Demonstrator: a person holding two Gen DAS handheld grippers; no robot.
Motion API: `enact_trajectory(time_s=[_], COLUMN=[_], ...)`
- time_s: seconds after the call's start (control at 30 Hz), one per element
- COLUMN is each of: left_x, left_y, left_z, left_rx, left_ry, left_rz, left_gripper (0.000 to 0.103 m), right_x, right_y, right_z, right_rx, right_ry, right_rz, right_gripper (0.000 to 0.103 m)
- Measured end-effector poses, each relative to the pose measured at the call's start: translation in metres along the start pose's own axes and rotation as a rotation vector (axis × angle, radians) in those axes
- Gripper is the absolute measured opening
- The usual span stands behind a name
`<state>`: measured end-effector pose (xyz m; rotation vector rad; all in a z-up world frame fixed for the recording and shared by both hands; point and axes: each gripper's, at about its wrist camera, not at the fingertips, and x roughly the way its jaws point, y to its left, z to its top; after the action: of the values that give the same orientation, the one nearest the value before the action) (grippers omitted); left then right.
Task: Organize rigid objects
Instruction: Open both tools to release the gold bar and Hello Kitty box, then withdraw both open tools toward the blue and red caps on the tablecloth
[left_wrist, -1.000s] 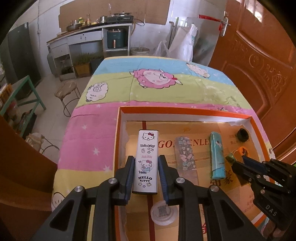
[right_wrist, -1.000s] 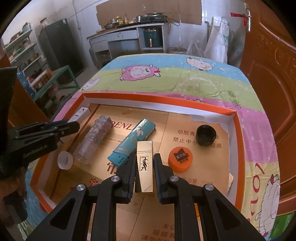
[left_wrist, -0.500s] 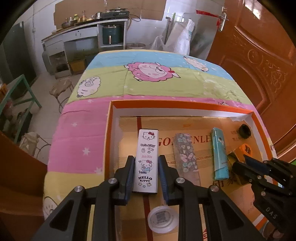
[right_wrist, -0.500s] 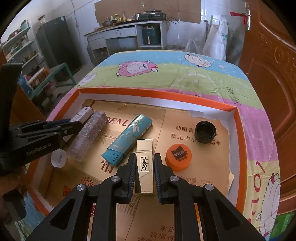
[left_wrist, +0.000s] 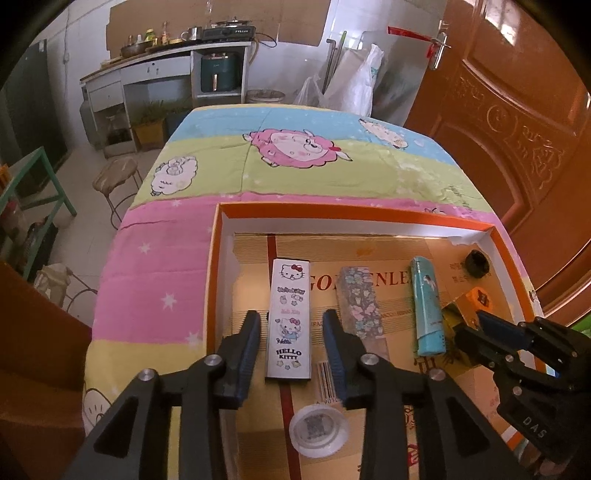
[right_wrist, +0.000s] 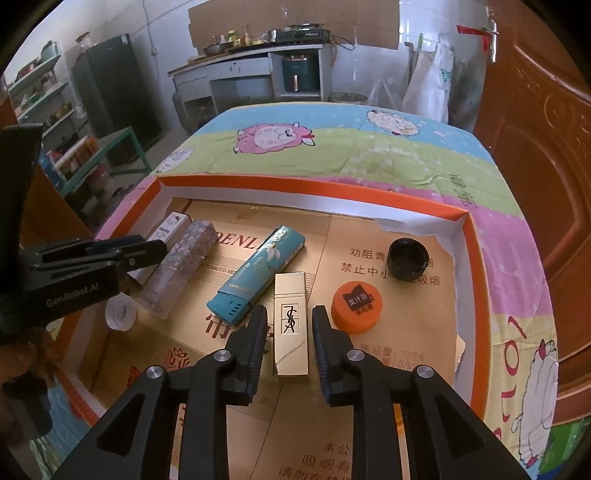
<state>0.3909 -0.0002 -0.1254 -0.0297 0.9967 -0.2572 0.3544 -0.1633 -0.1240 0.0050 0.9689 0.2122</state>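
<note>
- Hello Kitty box (left_wrist: 289, 317) lying flat near the left wall of the orange tray (left_wrist: 354, 210), on its cardboard floor, between the opening jaws of the left tongs (left_wrist: 291, 341); daylight on both sides, no grip.
- Gold box (right_wrist: 291, 325) lying flat mid-tray, beside the teal box (right_wrist: 258, 269) and orange cap (right_wrist: 355, 306); right tongs (right_wrist: 289, 338) opening too, pads clear of it.
- Step in hand, by the look: releasing both boxes after placement.
- Next move likely calls for backing both tongs straight out without nudging either box, then choosing the next piece, perhaps the clear lid (left_wrist: 319, 430).
</note>
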Motion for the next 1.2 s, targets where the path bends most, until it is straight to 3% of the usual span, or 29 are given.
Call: enact_trajectory(time_s=[0.13, 0.4, 0.93, 1.2], left_x=[-0.012, -0.05, -0.114, -0.125], left_y=[-0.002, -0.001, -0.002, -0.003], left_z=[0.001, -0.013, -0.069, -0.101], left_rx=[0.002, -0.006, -0.005, -0.004], left_ry=[-0.034, -0.094, -0.171, -0.172], left_rz=[0.008, 0.02, -0.01, -0.018], left_gripper=[0.048, 0.049, 0.049, 0.049], right_x=[-0.009, -0.035, -0.091, -0.108], right_y=[0.002, 0.006, 0.024, 0.034], right_z=[-0.001, -0.013, -0.063, -0.088], right_rx=[-0.003, 0.025, 0.065, 0.065], right_ry=[-0.019, -0.04, -0.077, -0.08], right_rz=[0.002, 0.011, 0.003, 0.0], right_gripper=[0.033, 0.043, 0.043, 0.044])
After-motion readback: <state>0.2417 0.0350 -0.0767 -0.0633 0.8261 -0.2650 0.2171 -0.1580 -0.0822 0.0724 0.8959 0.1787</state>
